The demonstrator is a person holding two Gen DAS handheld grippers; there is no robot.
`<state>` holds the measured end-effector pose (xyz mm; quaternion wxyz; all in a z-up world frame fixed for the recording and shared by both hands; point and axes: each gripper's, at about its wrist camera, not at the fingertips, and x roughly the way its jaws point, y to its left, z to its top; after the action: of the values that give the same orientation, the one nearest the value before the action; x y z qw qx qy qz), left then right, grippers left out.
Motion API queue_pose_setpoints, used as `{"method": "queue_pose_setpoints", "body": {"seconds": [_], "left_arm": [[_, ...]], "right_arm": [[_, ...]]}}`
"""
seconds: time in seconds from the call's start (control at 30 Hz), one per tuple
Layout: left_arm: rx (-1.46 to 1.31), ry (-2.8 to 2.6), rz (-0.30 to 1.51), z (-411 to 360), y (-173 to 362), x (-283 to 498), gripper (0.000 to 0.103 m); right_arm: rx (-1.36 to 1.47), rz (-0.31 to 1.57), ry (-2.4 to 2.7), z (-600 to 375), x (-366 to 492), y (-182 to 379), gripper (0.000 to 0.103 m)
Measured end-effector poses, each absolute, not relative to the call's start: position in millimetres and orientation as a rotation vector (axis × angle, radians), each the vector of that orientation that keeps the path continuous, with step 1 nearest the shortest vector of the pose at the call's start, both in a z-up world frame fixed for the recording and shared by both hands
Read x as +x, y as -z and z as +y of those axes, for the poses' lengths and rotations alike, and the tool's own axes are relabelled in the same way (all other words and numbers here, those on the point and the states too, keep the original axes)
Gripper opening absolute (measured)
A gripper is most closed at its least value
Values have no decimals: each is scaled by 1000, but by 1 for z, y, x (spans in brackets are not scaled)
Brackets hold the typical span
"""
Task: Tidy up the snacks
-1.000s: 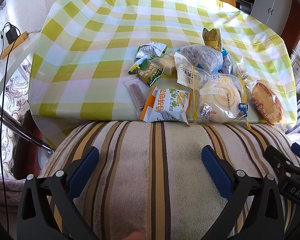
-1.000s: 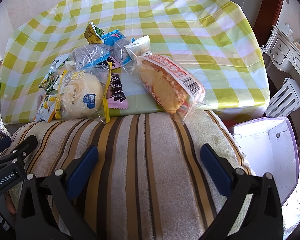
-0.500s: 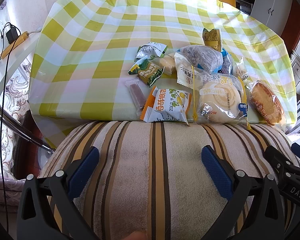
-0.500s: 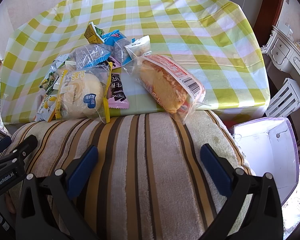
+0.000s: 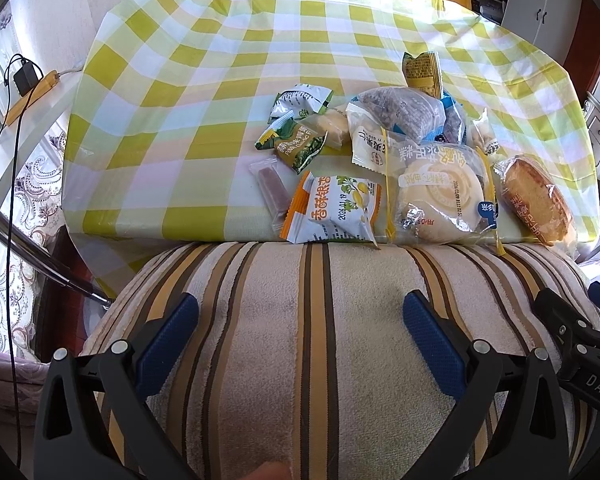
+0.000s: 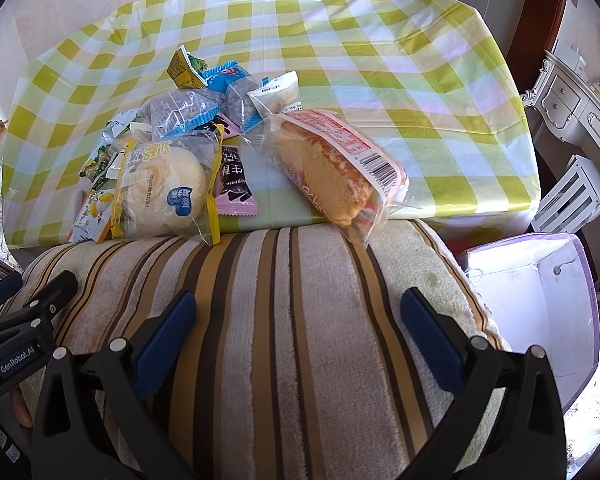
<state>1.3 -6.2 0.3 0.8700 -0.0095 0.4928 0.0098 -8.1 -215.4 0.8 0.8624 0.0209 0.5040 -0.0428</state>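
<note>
Both hand-held grippers, left and right, hover wide open and empty over a striped cushion. Beyond them, well apart from the fingers, the snack pile lies on the checkered counter at its near edge.

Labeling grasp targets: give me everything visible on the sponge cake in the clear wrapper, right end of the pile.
The sponge cake is a golden-brown slab sealed in a clear, crinkly plastic wrapper with red print and a barcode label on top. It lies tilted on the checked tablecloth, at the right end of the snack pile, its near end overhanging the table edge onto the striped cushion. Neither hand-held gripper touches it; the pink packet lies just to its left.
</note>
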Motion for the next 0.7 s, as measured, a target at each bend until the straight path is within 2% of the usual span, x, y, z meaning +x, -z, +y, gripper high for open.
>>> {"method": "queue_pose_setpoints", "body": {"seconds": [0.7], "left_arm": [[-17, -37, 1028, -5, 0, 1, 99]], "right_arm": [[34, 1023, 90, -215, -9, 3, 102]]}}
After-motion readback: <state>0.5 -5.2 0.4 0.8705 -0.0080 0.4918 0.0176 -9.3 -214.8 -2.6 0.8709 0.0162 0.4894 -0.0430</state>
